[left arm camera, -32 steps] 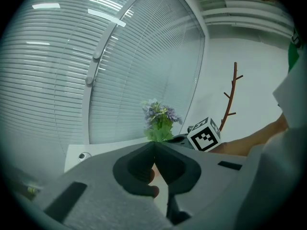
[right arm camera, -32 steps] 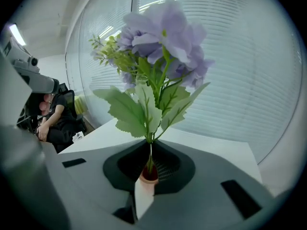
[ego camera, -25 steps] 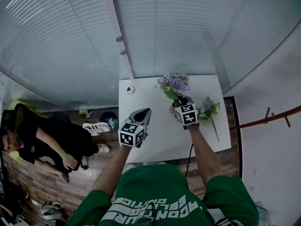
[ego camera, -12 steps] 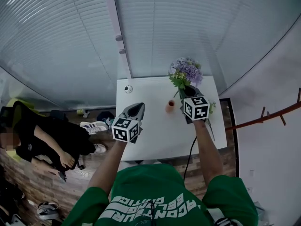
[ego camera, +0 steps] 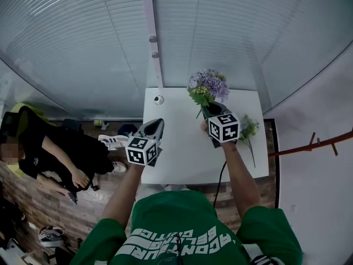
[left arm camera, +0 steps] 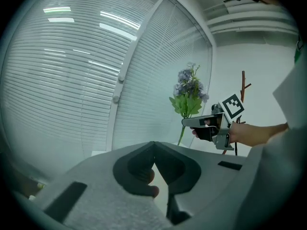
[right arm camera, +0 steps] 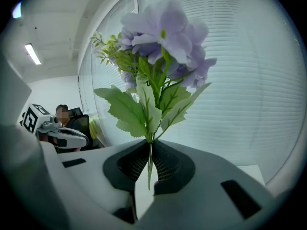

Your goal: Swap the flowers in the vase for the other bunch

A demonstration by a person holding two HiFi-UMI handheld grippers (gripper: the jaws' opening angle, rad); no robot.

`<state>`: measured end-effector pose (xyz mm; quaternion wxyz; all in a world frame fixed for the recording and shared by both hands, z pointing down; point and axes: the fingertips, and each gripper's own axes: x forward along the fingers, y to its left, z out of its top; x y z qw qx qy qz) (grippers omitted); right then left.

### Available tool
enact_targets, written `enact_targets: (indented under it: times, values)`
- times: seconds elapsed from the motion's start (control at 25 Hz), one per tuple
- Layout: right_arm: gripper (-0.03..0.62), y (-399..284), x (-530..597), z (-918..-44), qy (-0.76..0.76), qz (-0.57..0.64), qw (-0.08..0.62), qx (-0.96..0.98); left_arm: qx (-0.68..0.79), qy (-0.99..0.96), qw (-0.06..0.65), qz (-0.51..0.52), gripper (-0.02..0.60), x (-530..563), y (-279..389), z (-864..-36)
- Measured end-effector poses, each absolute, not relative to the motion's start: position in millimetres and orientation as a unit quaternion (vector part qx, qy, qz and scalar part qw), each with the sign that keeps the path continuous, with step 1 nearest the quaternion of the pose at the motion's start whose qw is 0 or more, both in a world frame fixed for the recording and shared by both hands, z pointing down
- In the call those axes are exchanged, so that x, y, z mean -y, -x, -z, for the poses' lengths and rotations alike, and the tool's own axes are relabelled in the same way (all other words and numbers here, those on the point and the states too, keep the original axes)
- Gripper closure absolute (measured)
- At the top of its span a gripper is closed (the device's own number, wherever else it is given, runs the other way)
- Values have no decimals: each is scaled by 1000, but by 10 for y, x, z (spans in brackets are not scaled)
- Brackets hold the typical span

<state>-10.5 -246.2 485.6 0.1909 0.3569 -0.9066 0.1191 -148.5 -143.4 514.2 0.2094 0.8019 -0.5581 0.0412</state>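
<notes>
Fingers (right arm camera: 169, 167) pinch purple bunch (right arm camera: 160, 42) stem, clear only in right gripper view

Both bare forearms reach forward from green short sleeves, the left forearm (ego camera: 126, 189) angled toward the head view's left and the right forearm (ego camera: 238, 173) straighter and further out. The left grey plastic two-jaw gripper with a black-and-white marker cube (ego camera: 159, 122) points slightly downward, and its dark-padded jaws (left arm camera: 154, 146) meet at the tips with nothing between them. The right grey plastic gripper with its own marker cube (ego camera: 205, 106) is raised higher in the right hand (left arm camera: 240, 134), its ribbed jaws (right arm camera: 149, 150) pinched on the thin green stem of the purple artificial flower bunch (right arm camera: 163, 47), which stands upright above them.
</notes>
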Motion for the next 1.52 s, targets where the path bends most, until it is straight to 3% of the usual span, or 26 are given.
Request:
enact_targets:
  times: [0.44,1.52]
  values:
    - [565,1042,2257,-5094,-292,-129,218,922,599,-770,216,-35,574,1294,2265,-5201]
    - [565,1684,1857,-7586,-266,-393,406,781,566,-765,301,-64,572,1495,2983,-6049]
